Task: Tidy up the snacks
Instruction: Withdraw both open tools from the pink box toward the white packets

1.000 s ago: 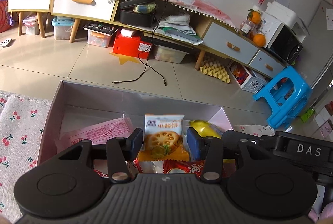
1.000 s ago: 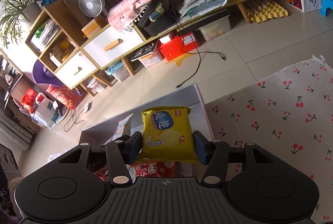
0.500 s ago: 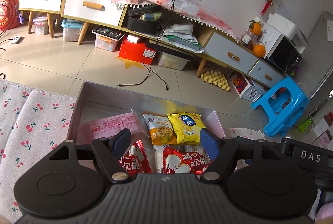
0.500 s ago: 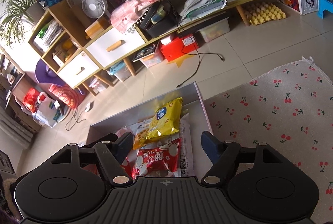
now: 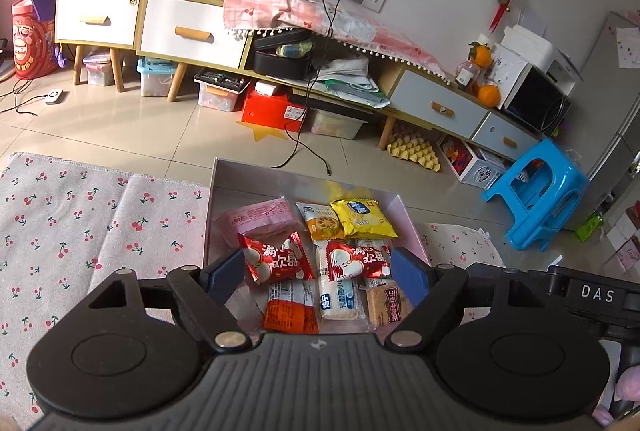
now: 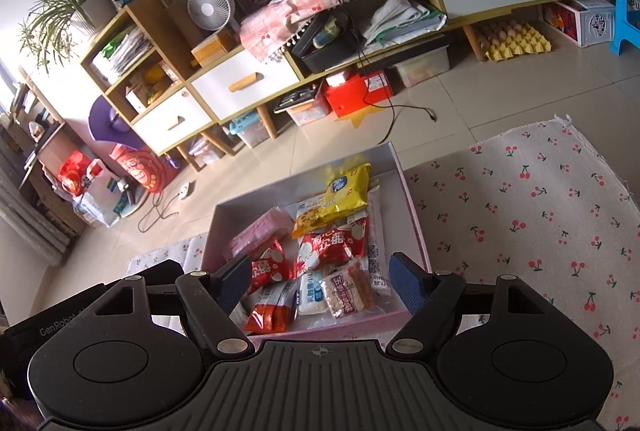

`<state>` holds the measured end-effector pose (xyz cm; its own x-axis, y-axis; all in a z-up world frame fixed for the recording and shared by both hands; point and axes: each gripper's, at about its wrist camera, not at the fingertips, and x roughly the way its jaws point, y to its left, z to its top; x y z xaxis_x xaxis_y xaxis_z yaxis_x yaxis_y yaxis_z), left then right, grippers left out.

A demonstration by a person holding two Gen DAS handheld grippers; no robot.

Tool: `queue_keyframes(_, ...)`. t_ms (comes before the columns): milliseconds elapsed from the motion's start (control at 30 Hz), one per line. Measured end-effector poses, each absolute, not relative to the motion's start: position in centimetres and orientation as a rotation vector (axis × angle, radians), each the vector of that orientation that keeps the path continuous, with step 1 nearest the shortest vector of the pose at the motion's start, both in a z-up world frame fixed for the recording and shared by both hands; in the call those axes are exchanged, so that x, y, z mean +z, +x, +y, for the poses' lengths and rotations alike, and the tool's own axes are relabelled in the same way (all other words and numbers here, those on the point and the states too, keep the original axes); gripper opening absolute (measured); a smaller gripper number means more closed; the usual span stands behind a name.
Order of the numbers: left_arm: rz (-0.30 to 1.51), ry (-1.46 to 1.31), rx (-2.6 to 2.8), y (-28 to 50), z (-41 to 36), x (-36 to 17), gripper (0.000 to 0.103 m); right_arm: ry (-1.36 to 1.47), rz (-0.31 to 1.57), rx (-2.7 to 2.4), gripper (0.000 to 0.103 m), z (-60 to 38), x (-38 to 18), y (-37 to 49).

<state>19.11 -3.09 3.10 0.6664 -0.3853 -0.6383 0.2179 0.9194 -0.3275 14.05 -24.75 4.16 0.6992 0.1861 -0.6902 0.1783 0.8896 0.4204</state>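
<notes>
**Ana:** Left wrist view first. The left gripper (image 5: 318, 273) hangs with its jaws wide and nothing between them, above the near end of the pink box (image 5: 212, 199). Every snack I can see lies inside that box, ahead of and below the fingers: two red packets (image 5: 276, 263) closest in, an orange packet (image 5: 291, 313) and a brown biscuit bar (image 5: 389, 307) just under the tips, a pink packet (image 5: 260, 221) ahead to the left, and the lotus-root packet (image 5: 320, 225) touching a yellow chip bag (image 5: 362, 219) at the far end.

**Ben:** Anything left out on the cherry-print cloth (image 5: 80, 223)?

**Ana:** None that I can see to the left of the claw.

**Ben:** Right wrist view, then?

**Ana:** The right gripper (image 6: 320, 277) is likewise spread wide and empty, over the same near end of the box (image 6: 412, 207). The yellow chip bag (image 6: 346, 191) lies straight ahead, tilted against the far wall, long axis running away from the claw and overlapping the packet beneath. The cloth (image 6: 540, 211) to the right shows no snacks.

**Ben:** So what matters next?

**Ana:** If that bag needs flattening, I'd judge the right claw nearer and better lined up: it could close across the bag's short width.
</notes>
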Motion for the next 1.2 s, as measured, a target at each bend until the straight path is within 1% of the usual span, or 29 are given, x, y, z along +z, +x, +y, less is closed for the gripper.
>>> queue_keyframes(67, 0.770, -0.207, -0.346, 18.3, -3.1, 3.3, 0.080, 0.464, 0.806, 0.011, 0.077, -24.2, 4.3, 13.1)
queue_keyframes(133, 0.766, -0.185, -0.349, 17.5, -3.1, 3.4, 0.084, 0.453, 0.810, 0.018, 0.077, -23.8, 4.4, 12.3)
queue_keyframes(267, 0.784, -0.152, -0.357, 16.0, -3.2, 3.1, 0.087, 0.442, 0.824, 0.030, 0.078, -23.2, 4.5, 11.0)
queue_keyframes(400, 0.799, -0.144, -0.357, 14.4, -2.9, 2.7, 0.094, 0.405, 0.831, 0.032, 0.083, -22.6, 4.6, 9.6)
queue_keyframes(500, 0.812, -0.145, -0.350, 13.8, -2.6, 2.2, 0.098, 0.355, 0.844, 0.030, 0.085, -22.0, 4.5, 8.7)
queue_keyframes(733, 0.849, -0.120, -0.311, 12.6, -1.9, 0.6, 0.101, 0.273, 0.854, 0.040, 0.088, -20.4, 3.5, 7.2)
queue_keyframes(933, 0.869, -0.107, -0.273, 11.8, -1.0, -0.8, 0.102, 0.237, 0.870, 0.041, 0.089, -19.6, 1.4, 6.6)
queue_keyframes(1033, 0.894, -0.121, -0.255, 11.6, -0.8, -1.0, 0.102, 0.258, 0.889, 0.043, 0.089, -19.9, 0.8, 6.5)
queue_keyframes(1200, 0.885, -0.104, -0.231, 11.9, -0.4, -1.2, 0.102, 0.237, 0.913, 0.012, 0.089, -20.8, -0.4, 6.6)
